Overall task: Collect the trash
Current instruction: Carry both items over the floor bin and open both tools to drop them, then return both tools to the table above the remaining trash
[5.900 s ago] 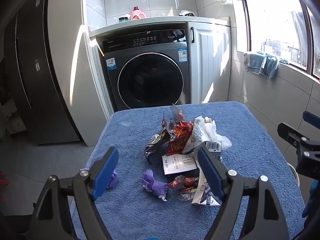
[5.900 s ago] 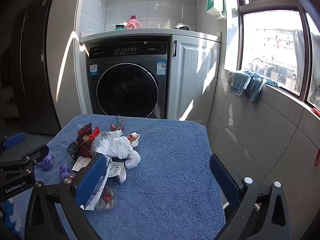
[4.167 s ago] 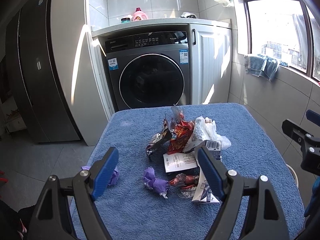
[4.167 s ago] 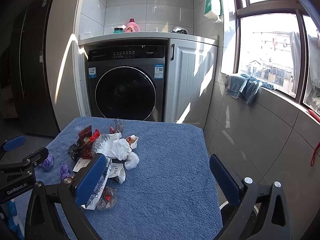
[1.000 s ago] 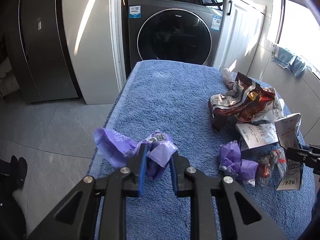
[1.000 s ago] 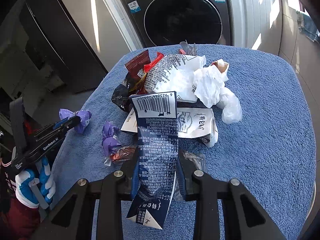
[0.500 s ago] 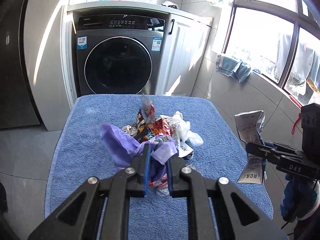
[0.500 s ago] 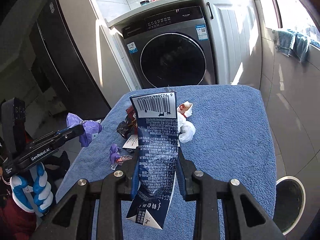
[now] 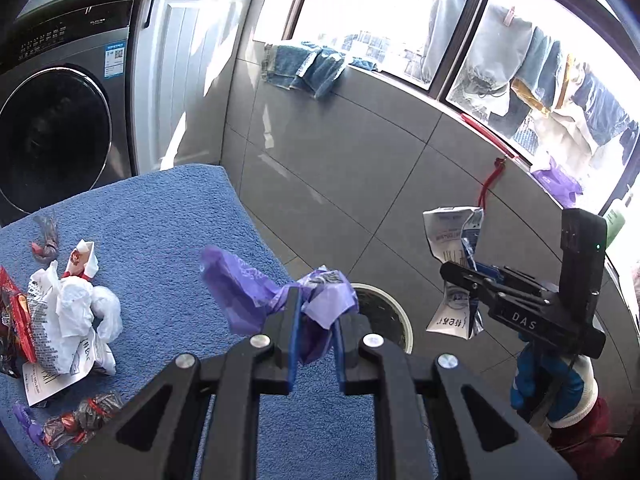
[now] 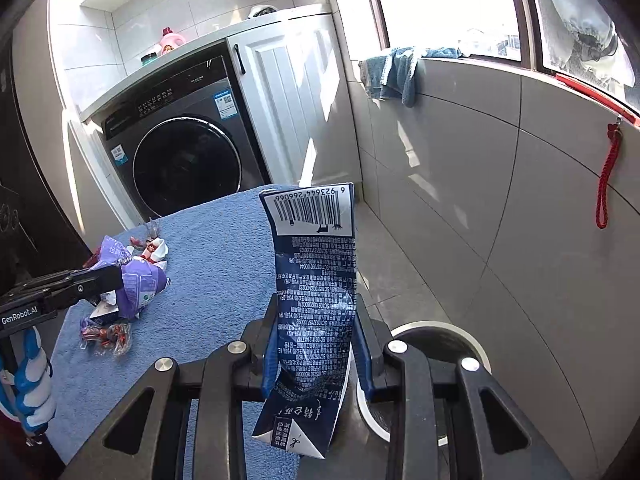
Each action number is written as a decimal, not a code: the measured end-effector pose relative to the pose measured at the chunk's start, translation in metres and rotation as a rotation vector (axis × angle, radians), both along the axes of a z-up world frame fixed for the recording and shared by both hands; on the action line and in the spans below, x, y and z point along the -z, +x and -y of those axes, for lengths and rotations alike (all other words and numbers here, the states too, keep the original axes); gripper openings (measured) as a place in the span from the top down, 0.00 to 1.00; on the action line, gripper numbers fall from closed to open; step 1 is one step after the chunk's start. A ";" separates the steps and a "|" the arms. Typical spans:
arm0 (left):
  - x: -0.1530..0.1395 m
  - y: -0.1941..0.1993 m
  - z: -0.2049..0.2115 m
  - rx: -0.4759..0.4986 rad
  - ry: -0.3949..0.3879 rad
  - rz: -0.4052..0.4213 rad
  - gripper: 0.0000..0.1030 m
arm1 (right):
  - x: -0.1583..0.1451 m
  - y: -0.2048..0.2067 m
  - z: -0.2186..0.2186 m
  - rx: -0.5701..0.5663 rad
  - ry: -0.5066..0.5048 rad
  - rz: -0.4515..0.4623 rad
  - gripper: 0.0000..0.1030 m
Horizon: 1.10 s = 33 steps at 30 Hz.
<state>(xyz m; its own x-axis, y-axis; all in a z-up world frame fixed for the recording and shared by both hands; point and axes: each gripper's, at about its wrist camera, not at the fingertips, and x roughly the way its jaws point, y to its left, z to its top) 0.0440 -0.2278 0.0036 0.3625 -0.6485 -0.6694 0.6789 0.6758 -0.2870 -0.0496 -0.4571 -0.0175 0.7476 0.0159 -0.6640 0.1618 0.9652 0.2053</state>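
Purple crumpled wrapper (image 9: 308, 304) sits pinched in the nearly closed left gripper (image 9: 314, 344) above the blue towel-covered table's (image 9: 168, 216) edge, while the right gripper (image 10: 316, 356), narrowly parted, clamps a flattened dark blue carton (image 10: 316, 300) over the round trash bin (image 10: 448, 336) on the floor.

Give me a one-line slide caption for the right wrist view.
Right gripper clamps a flattened dark-blue carton above a round white-rimmed bin; left gripper holds a crumpled purple wrapper.
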 end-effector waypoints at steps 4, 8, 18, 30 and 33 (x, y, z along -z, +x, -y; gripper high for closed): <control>0.011 0.007 0.061 0.073 0.013 -0.032 0.87 | 0.022 -0.006 0.036 0.071 0.004 -0.032 0.72; 0.024 0.013 0.111 0.118 0.014 -0.064 0.84 | 0.042 0.000 0.065 0.120 0.014 -0.064 0.72; 0.063 0.029 0.183 0.157 -0.015 -0.182 0.80 | 0.075 0.006 0.108 0.200 0.022 -0.125 0.70; 0.074 0.035 0.182 0.170 -0.056 -0.263 0.48 | 0.081 0.005 0.109 0.227 -0.011 -0.150 0.59; 0.058 0.028 0.169 0.164 -0.065 -0.221 0.48 | 0.067 -0.001 0.102 0.222 -0.032 -0.129 0.59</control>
<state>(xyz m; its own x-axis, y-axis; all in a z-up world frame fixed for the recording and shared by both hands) 0.0719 -0.3971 -0.0547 0.0991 -0.7303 -0.6759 0.6936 0.5377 -0.4793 -0.0505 -0.5589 -0.0842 0.6394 -0.1617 -0.7517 0.3933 0.9088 0.1391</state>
